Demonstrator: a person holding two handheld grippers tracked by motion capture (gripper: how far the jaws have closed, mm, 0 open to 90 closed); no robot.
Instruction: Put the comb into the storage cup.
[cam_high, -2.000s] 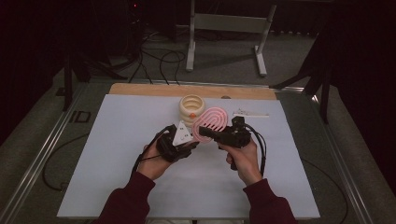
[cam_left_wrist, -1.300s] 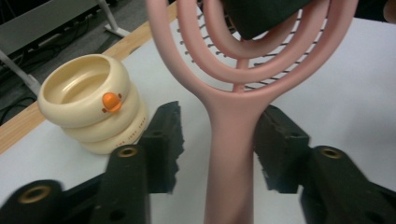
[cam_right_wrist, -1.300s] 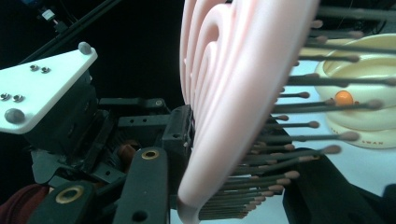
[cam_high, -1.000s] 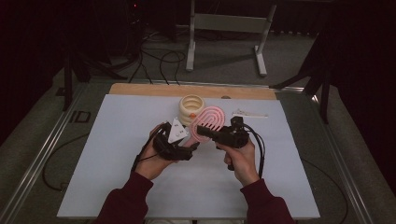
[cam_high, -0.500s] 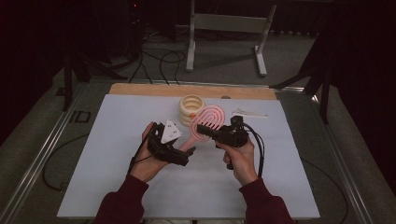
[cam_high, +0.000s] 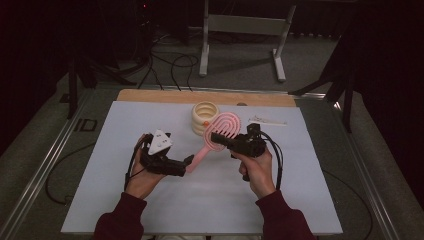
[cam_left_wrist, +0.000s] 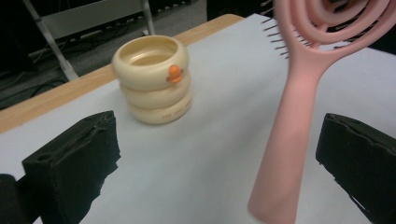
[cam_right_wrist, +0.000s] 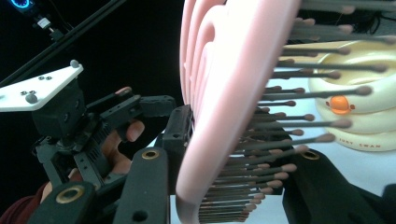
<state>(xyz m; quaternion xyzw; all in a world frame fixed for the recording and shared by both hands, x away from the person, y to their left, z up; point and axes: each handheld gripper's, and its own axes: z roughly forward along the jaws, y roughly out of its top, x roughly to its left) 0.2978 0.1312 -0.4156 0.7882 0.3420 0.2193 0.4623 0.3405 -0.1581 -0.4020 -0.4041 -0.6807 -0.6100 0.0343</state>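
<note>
Brush (cam_high: 218, 131), pink, hangs in the air over the white table (cam_high: 115, 190). Its long line slants: the round head is up and far from the person, and the handle points down toward the person's left. The bristles face the right gripper (cam_high: 223, 138), which is clamped tight on the head. The left gripper (cam_high: 187, 162) sits at the handle's low end. Its jaws have just been opening and now stand wide apart, with the handle between them but not pinched. A cream ring stack (cam_high: 204, 117) stands on the table just behind the brush head.
</note>
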